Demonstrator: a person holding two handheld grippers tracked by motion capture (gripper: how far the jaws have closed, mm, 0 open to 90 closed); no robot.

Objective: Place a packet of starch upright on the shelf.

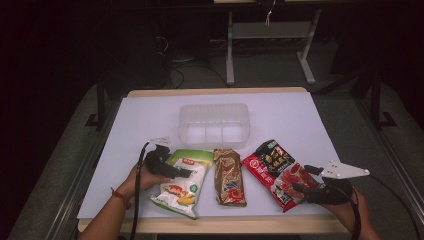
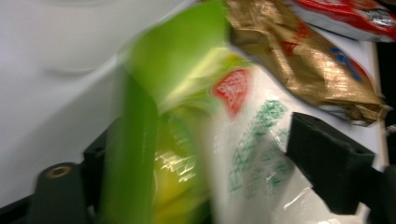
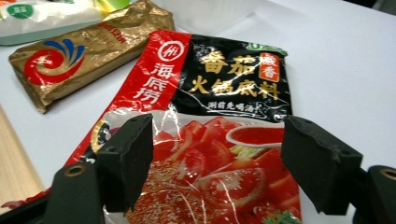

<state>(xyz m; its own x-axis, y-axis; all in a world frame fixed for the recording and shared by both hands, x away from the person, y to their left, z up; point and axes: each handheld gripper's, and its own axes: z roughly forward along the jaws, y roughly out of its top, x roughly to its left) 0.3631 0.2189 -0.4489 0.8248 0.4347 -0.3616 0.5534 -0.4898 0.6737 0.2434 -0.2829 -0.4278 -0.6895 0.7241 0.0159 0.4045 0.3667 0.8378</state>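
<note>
Packets lie in a row on our counter (image 1: 150,115): a green-and-white bag (image 1: 182,182) at left, a gold packet (image 1: 229,176) in the middle, a red-and-black sauce pouch (image 1: 272,170) at right. Our left gripper (image 1: 172,170) has its fingers (image 2: 327,158) spread wide around the green bag's upper edge, not clenched. Our right gripper (image 1: 300,192) hovers over the pouch's near end, fingers (image 3: 128,156) released and apart. Behind the row sits a clear plastic bin (image 1: 214,125).
</note>
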